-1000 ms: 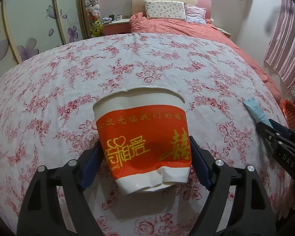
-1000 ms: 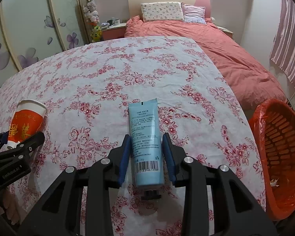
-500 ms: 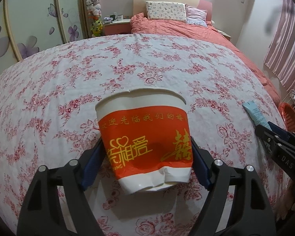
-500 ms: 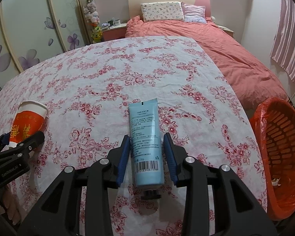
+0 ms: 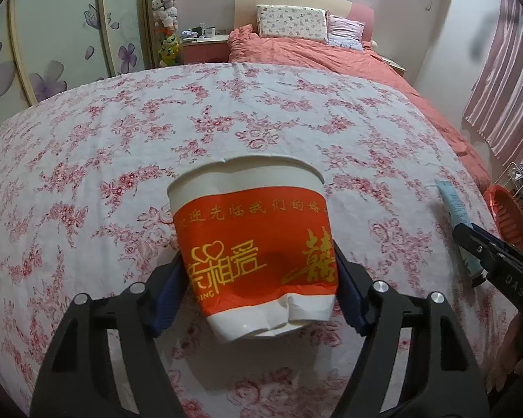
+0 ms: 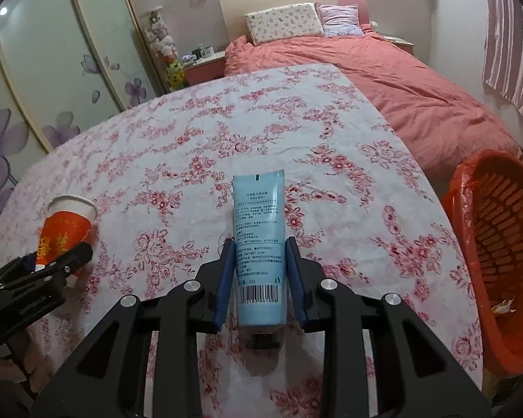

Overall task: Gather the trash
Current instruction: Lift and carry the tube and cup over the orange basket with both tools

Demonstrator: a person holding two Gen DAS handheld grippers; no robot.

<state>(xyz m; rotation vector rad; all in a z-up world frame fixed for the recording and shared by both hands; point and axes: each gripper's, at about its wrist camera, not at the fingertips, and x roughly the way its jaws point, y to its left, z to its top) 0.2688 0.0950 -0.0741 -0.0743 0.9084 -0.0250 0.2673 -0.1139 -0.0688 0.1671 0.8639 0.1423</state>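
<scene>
Your right gripper [image 6: 259, 275], closing, straddles the tube [image 6: 259, 244] lengthwise without a visible squeeze; bin [image 6: 498, 261] lies right; left gripper [image 5: 258, 289] pinches the cup [image 5: 252, 244].

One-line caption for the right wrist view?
Right gripper closing around blue tube on floral cloth, orange basket alongside.

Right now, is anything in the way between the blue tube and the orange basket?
Nothing visible is. Only bare flowery tablecloth lies between the tube and the basket, which stands past the table's right edge.
</scene>
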